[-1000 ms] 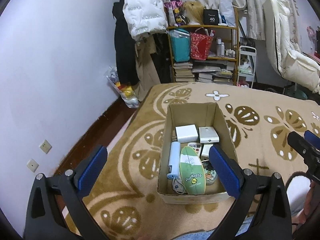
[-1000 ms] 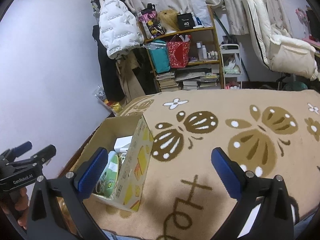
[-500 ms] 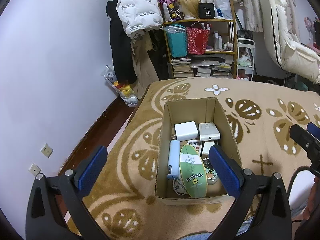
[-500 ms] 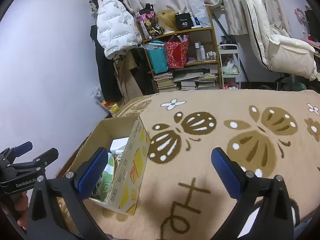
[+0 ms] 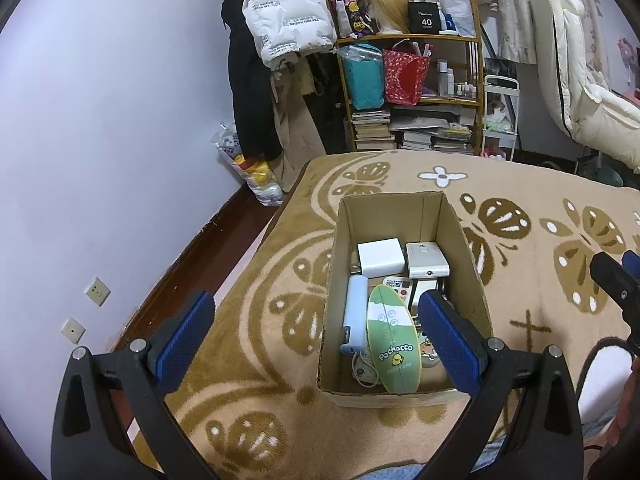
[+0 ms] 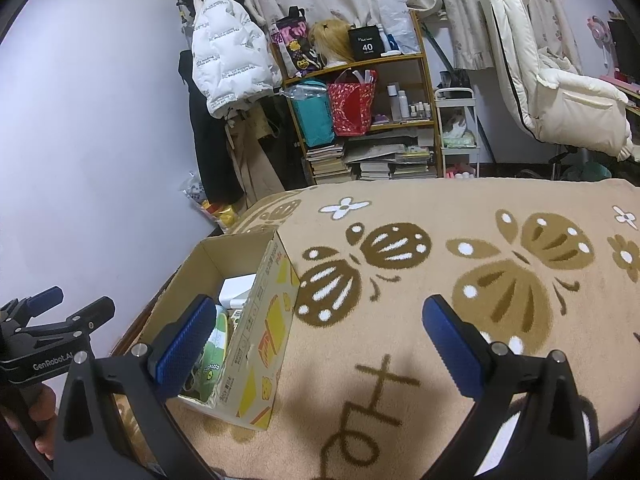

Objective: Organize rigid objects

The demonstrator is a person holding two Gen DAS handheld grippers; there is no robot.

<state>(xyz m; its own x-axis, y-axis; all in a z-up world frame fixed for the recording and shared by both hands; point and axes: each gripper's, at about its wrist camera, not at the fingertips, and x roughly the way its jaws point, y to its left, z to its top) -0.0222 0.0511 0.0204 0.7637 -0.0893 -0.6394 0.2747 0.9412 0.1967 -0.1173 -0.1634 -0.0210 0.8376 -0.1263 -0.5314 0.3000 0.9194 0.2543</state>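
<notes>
Tan butterfly-print blanket (image 5: 520,200) carries an open cardboard box (image 5: 468,240) near its left edge, holding a green oval Pochacco item (image 5: 394,340), two white boxes (image 5: 380,257), a pale blue cylinder (image 5: 355,312). Left gripper (image 5: 316,336) hangs over the box's near-left side, fingers wide apart, empty. Right gripper (image 6: 316,338) is over bare blanket right of the box, fingers spread, empty.

Left tool (image 5: 316,330) gapes wide above the filled cardboard box (image 5: 468,240).
</notes>
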